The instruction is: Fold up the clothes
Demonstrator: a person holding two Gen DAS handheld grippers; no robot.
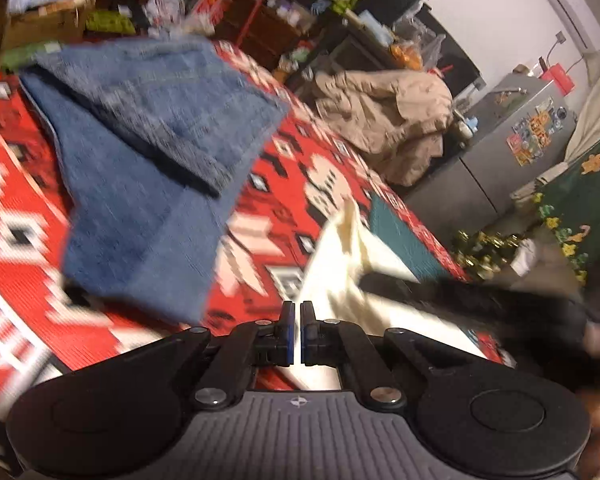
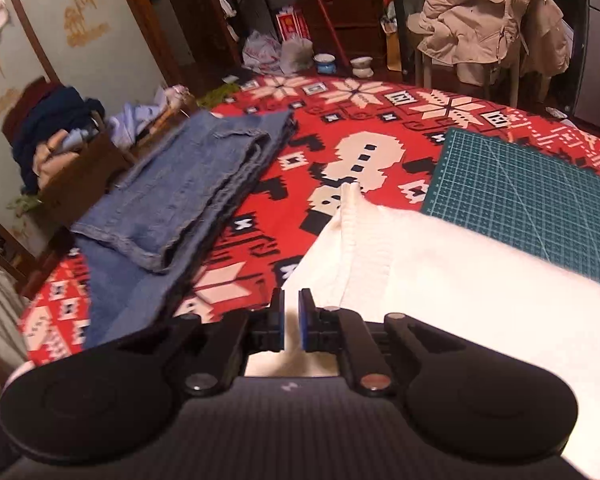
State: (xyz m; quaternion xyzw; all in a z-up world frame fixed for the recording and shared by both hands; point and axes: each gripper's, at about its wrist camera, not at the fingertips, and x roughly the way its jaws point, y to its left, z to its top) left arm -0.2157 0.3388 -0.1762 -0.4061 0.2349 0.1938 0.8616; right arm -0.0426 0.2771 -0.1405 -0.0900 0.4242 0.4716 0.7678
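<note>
**White garment ahead of both grippers, jeans off to the left**

We are holding both grippers over the red patterned cloth [image 2: 380,120] that covers the table, and we are looking at two garments. The jeans [image 2: 188,192] are lying already folded, well to the left of both grippers, with their long axis running away from us. The white garment [image 2: 420,264] is the piece we are judging to be next: it is spreading out directly under and ahead of the right gripper [image 2: 291,320], with one edge overlapping the green mat [image 2: 520,192].

We are keeping the left gripper [image 1: 297,332] closed, its jaws almost touching and nothing between them. The right gripper is standing slightly apart, with a narrow gap; white fabric is showing below that gap, but we are not seeing the pads pinch it, so we are reading it as empty too.

The relation that matters is this: a raised ridge of the white garment is running from just ahead of the right fingertips away to a peaked corner [image 2: 350,190] farther up the table. In the left wrist view that same corner [image 1: 346,216] is lying ahead and to the right of the left gripper, with a dark, blurred shape that we cannot identify crossing the fabric nearby. So the right hand is sitting nearer the garment, practically over it, while the left is having to reach across toward it. We are judging that the fold calls for the jaws to open before either hand can take an edge.
</note>
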